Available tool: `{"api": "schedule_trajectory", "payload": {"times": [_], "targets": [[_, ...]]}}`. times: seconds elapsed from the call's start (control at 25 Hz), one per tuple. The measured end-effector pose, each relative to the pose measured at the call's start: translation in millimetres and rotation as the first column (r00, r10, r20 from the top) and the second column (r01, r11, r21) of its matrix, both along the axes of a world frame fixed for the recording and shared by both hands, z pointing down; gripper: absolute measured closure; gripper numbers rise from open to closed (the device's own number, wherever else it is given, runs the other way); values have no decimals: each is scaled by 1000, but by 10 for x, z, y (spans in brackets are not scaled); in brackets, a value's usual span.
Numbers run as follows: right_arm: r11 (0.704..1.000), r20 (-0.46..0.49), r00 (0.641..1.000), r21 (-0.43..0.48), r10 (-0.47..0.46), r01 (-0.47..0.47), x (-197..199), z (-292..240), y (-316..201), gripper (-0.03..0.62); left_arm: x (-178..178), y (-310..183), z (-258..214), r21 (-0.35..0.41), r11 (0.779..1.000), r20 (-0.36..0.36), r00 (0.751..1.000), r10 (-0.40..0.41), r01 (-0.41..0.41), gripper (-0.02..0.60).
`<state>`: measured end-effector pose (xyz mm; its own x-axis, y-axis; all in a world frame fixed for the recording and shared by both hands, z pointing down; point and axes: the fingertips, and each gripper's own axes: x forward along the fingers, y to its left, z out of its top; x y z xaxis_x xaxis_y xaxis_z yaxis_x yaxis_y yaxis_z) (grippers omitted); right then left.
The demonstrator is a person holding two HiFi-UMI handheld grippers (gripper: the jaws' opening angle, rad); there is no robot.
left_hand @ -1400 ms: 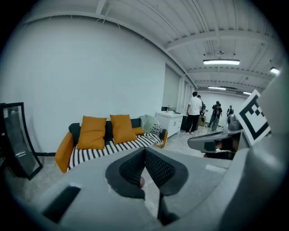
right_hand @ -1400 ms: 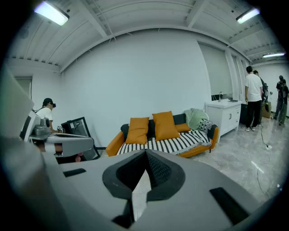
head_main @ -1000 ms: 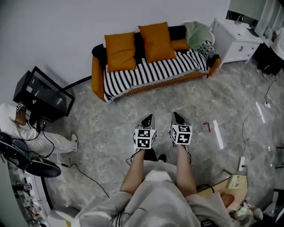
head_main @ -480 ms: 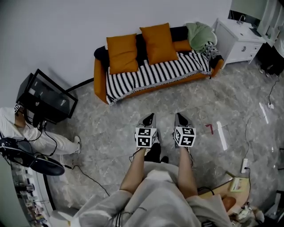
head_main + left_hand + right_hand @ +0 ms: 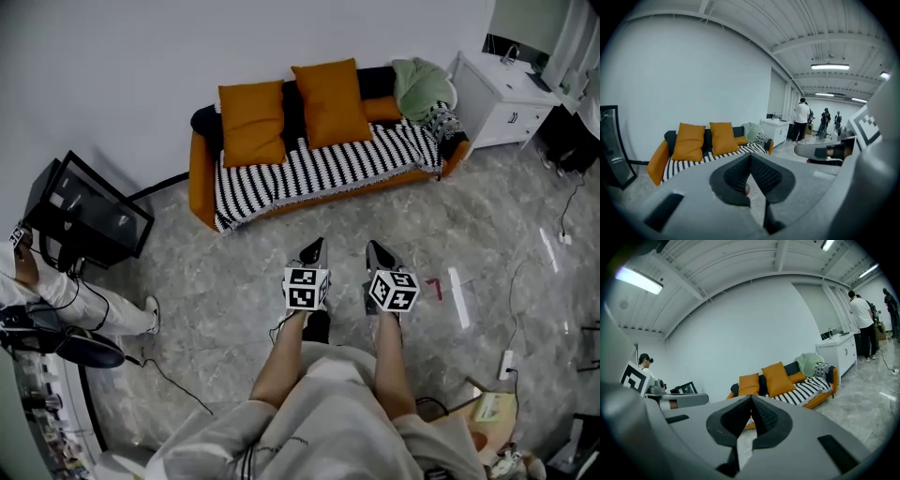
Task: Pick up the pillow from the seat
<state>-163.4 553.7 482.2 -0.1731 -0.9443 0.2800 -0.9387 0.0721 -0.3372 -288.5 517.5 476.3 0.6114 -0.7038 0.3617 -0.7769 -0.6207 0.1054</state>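
Observation:
Two orange pillows lean on the back of an orange sofa (image 5: pixel 200 178) that has a striped cover: the left pillow (image 5: pixel 251 122) and the right pillow (image 5: pixel 331 102). Both show in the left gripper view, left pillow (image 5: pixel 689 141) and right pillow (image 5: pixel 723 138), and in the right gripper view, left pillow (image 5: pixel 748 384) and right pillow (image 5: pixel 777 378). My left gripper (image 5: pixel 312 251) and right gripper (image 5: pixel 378 253) hang side by side over the floor, well short of the sofa. Both are shut and hold nothing, tips pointing toward the sofa.
A green blanket (image 5: pixel 419 82) lies on the sofa's right end beside a white cabinet (image 5: pixel 495 92). A black frame (image 5: pixel 86 214) stands at the left by a seated person (image 5: pixel 66 295). Cables run over the marble floor (image 5: pixel 487 244). Several people (image 5: pixel 802 119) stand far off.
The view has shifted slightly; the sofa sits a little further left and nearer in the frame. Both grippers keep the same pose, shut and side by side.

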Motion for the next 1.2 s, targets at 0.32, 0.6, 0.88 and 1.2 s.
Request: {"api": "schedule_trajectory", "payload": {"times": [0.32,0.6,0.88,1.2], "targets": [[995,-14,1000,-100,16,-17,184,113,-611,586,250,-610,-36,-17,999,-7,999,32,-32,572],[992,-1,1000,-122,-18,18,183,148,-1156,586,334,-1164,-22,-33,998,-15,998,58,-58,574],[995,-1,1000,-101,-5,5,183,137,-1803,586,346,-1845,18,-26,996,-11,997,80,-80,574],[995,32,998,-84,62,-59,261,114,-2340,586,298,-2439,46,-26,995,-1,995,101,-101,574]]}}
